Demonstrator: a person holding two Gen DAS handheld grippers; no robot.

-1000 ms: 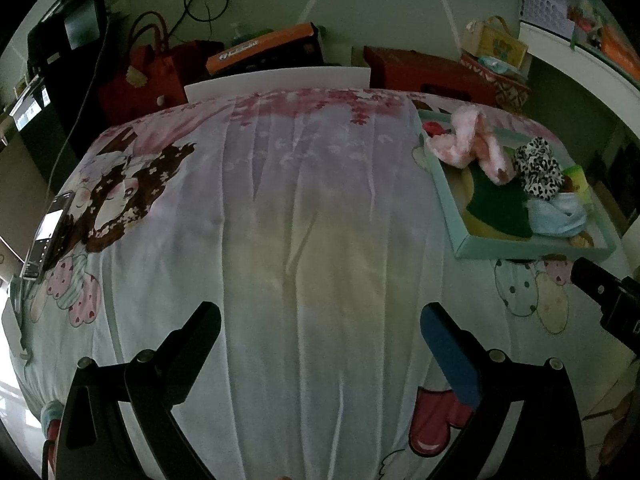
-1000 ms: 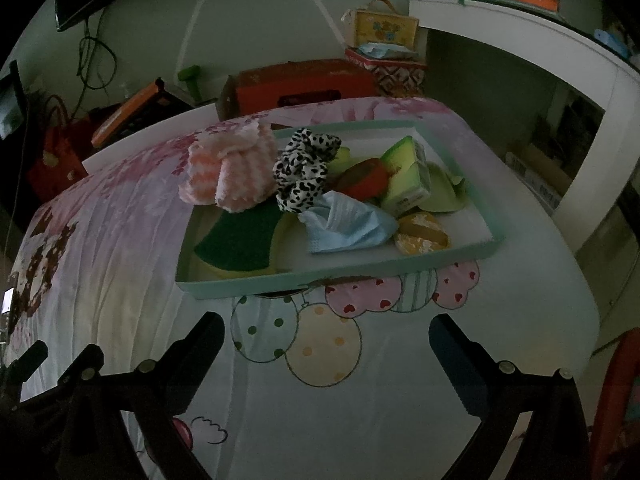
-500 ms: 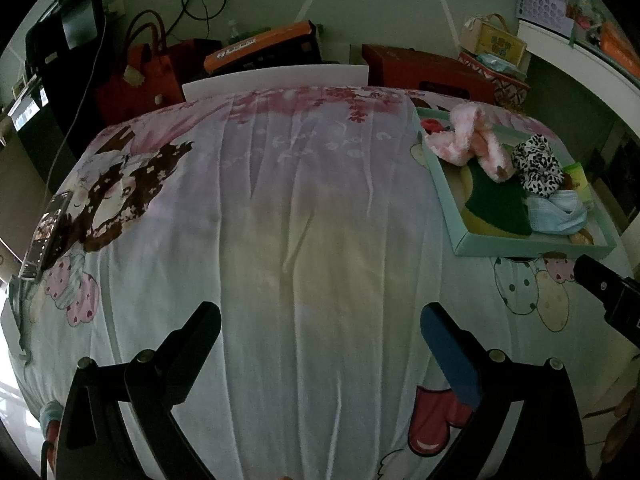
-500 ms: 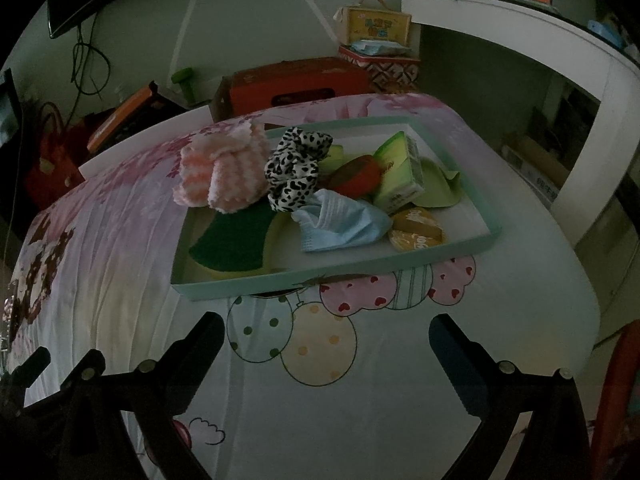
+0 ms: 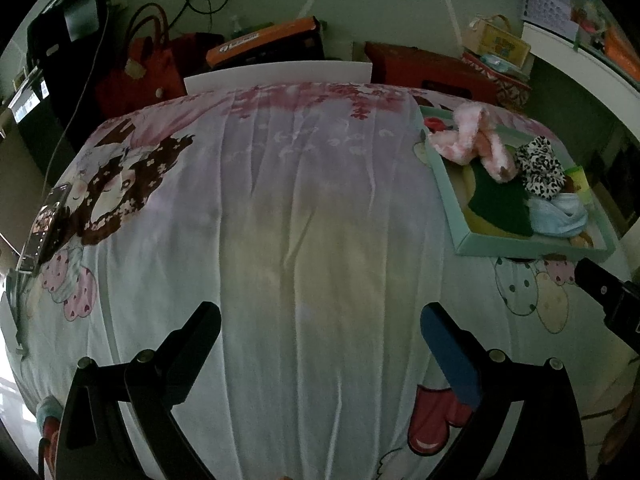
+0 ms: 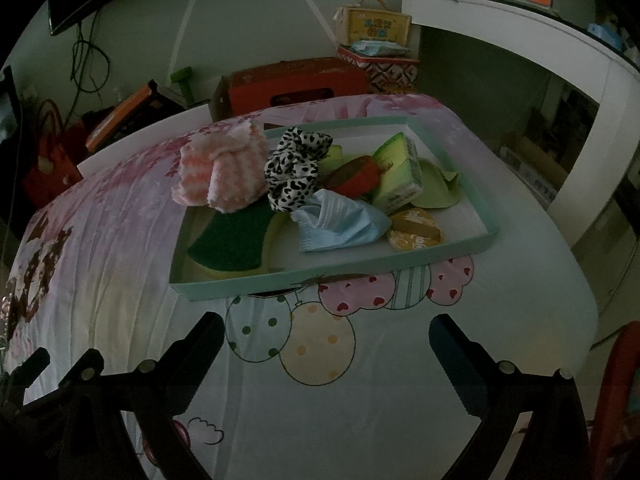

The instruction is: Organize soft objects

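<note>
Fingers (image 6: 208,344) of the right gripper (image 6: 326,344) stand wide apart, empty, low in the frame; the left gripper (image 5: 320,332) likewise. Above them the teal tray (image 6: 320,276) holds a pink fluffy cloth (image 6: 220,172), leopard scrunchie (image 6: 296,168), blue mask (image 6: 340,224), green sponge (image 6: 228,240), and what may be a tissue pack (image 6: 400,172). All probably light and limp: pinch a raised fold.

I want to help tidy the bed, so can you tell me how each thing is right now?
left hand-held gripper: open, empty.
right hand-held gripper: open, empty.
tray: flat on bed, full.
pink towel: bunched, overhanging tray edge.
leopard scrunchie: crumpled.
blue face mask: crumpled.
green sponge: lying flat.
tissue pack: tilted.
</note>
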